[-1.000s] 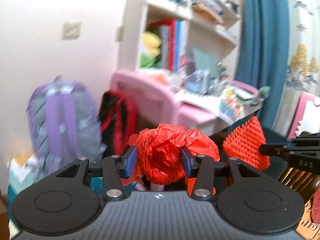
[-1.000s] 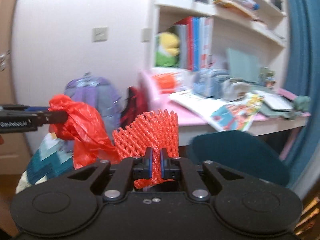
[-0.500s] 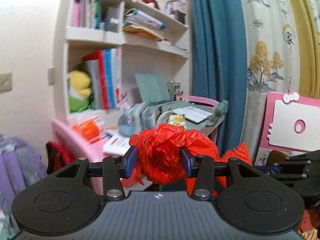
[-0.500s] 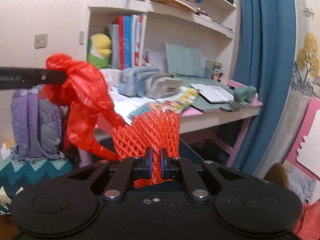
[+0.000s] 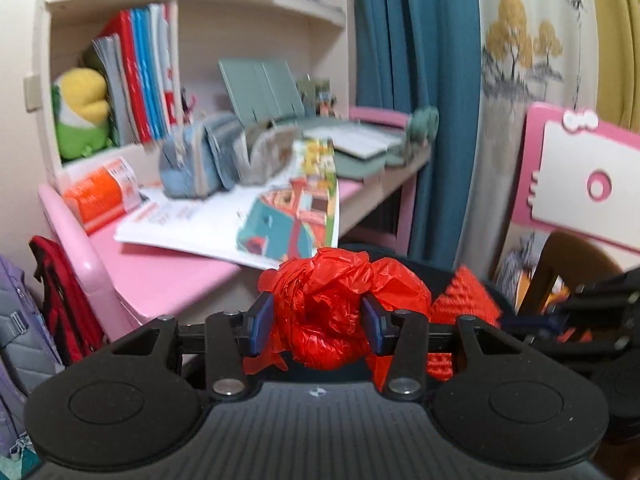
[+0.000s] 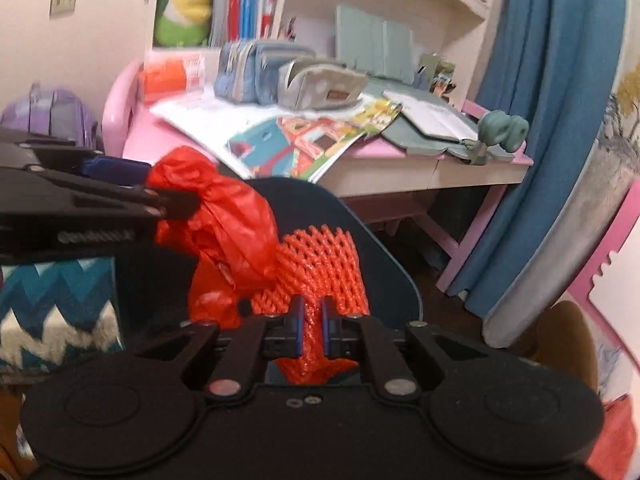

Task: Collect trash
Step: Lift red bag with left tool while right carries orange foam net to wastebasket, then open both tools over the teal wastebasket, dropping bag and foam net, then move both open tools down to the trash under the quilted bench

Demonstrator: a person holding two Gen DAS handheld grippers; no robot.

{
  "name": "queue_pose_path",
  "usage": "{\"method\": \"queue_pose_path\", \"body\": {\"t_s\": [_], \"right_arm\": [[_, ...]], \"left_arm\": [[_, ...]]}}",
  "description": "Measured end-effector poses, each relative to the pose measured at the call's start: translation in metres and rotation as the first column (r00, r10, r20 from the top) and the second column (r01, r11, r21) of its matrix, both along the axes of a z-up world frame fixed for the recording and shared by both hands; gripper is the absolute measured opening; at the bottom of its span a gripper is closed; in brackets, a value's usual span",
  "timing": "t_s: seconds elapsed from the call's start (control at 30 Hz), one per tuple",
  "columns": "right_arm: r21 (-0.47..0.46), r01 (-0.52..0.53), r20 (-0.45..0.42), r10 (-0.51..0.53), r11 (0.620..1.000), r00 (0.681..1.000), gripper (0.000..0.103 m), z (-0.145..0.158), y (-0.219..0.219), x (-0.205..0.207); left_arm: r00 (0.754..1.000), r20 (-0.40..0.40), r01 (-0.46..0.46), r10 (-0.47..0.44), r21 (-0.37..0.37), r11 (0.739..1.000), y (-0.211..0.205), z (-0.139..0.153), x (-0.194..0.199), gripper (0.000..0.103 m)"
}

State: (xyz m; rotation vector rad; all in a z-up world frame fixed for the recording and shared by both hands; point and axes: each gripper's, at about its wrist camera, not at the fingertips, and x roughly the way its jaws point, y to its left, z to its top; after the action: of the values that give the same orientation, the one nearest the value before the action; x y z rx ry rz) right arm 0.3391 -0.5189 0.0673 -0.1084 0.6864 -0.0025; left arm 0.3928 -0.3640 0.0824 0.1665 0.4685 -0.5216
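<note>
While our left gripper (image 5: 316, 322) clamps the red plastic bag (image 5: 332, 312) and our right gripper (image 6: 311, 330) pinches the foam net (image 6: 320, 268) above the chair (image 6: 384, 264), we should carry both steadily, never loosening.

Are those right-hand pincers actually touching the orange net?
Touching. The right wrist view shows the right gripper with both blue pads pressed against the orange net, pinching it flat between them.

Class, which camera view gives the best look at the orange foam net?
The right wrist view: the orange foam net stands unobstructed, pinched by the right gripper. The left wrist view shows only a corner behind the red plastic bag.
</note>
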Motion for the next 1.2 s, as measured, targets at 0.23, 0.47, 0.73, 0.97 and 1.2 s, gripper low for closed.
{"method": "queue_pose_path", "body": {"t_s": [0.23,0.47,0.73,0.97,1.2], "right_arm": [[0.002,-0.036,-0.107,0.036,0.999,0.994,0.020,-0.007,0.001,0.013],[0.008,-0.062,-0.129,0.062,0.998,0.990,0.045,-0.007,0.003,0.012],[0.014,-0.062,-0.118,0.063,0.998,0.991,0.047,-0.001,0.006,0.004],[0.045,-0.073,-0.074,0.076,0.996,0.994,0.048,0.017,0.015,-0.019],[0.060,-0.089,-0.031,0.091,0.994,0.995,0.048,0.038,0.031,-0.047]], "left_arm": [[0.994,-0.107,0.035,-0.029,0.058,0.998,-0.015,-0.026,0.018,0.046],[0.980,-0.196,0.056,-0.043,0.065,0.996,-0.018,-0.041,0.029,0.049],[0.986,-0.159,0.065,-0.055,0.055,0.996,-0.016,-0.038,0.012,0.079],[0.988,-0.146,0.057,-0.053,0.026,0.998,0.002,-0.022,-0.007,0.079],[0.992,-0.115,0.052,-0.054,-0.021,0.998,0.033,0.002,-0.035,0.079]]}}
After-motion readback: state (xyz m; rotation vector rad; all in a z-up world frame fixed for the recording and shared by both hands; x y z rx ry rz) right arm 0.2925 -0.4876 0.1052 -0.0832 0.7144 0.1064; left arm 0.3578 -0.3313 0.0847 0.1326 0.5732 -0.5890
